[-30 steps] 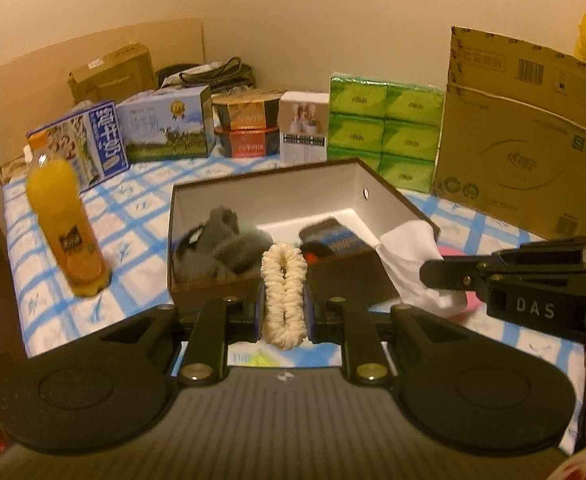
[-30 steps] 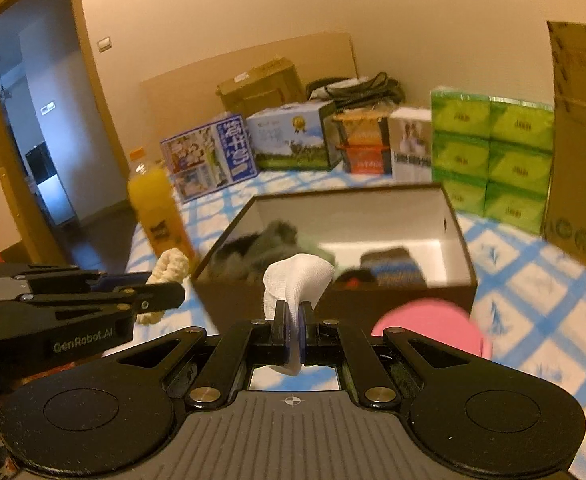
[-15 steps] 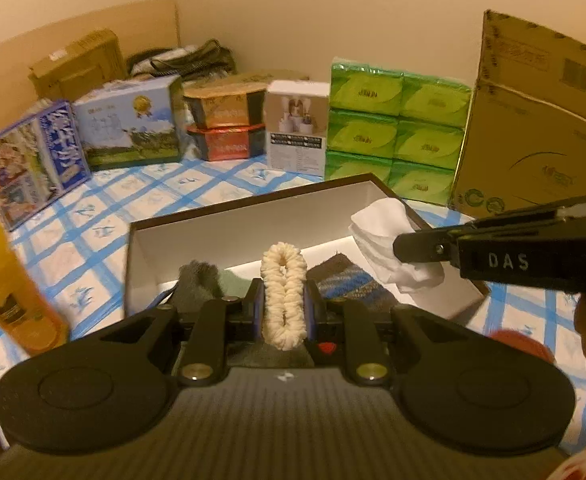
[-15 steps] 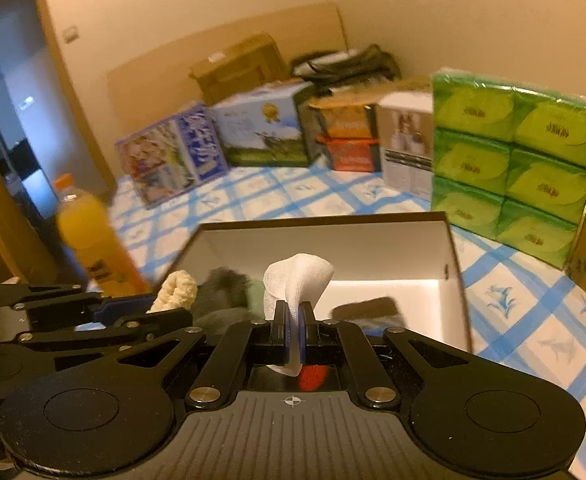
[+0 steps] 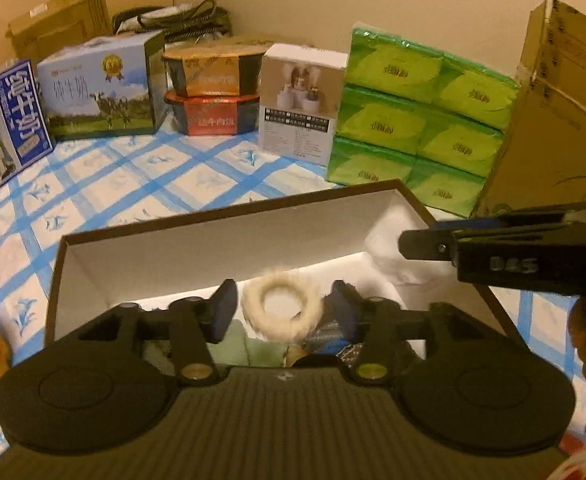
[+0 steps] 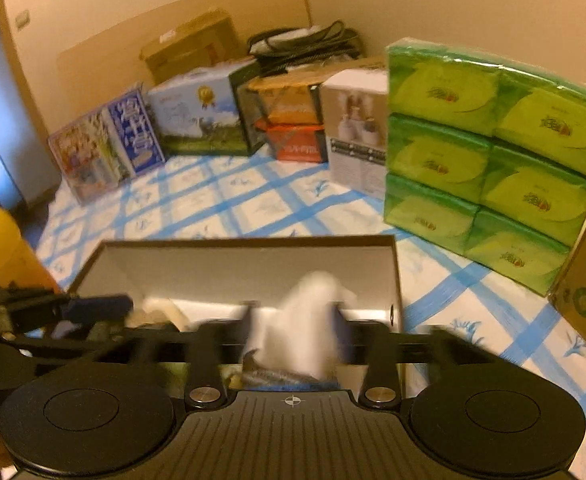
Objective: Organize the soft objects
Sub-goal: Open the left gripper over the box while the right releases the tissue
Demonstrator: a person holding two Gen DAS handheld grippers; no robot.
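We've got both claws over the brown cardboard box with the white inside (image 5: pixel 221 248), and both look spread wide. The left gripper (image 5: pixel 281 308) has its fingers apart around the fluffy cream ring scrunchie (image 5: pixel 279 307), which sits loose above the grey and striped soft bits already in the box. The right gripper (image 6: pixel 295 332), blurry, stands open around the white cloth (image 6: pixel 305 320). Looks mostly done to us; can't tell what's left outside.

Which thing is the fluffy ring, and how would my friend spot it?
Find the brown box on the blue-checked cloth. Inside it, between the left claw's open fingers, sits the cream scrunchie. It is the only pale fuzzy ring with a hole.
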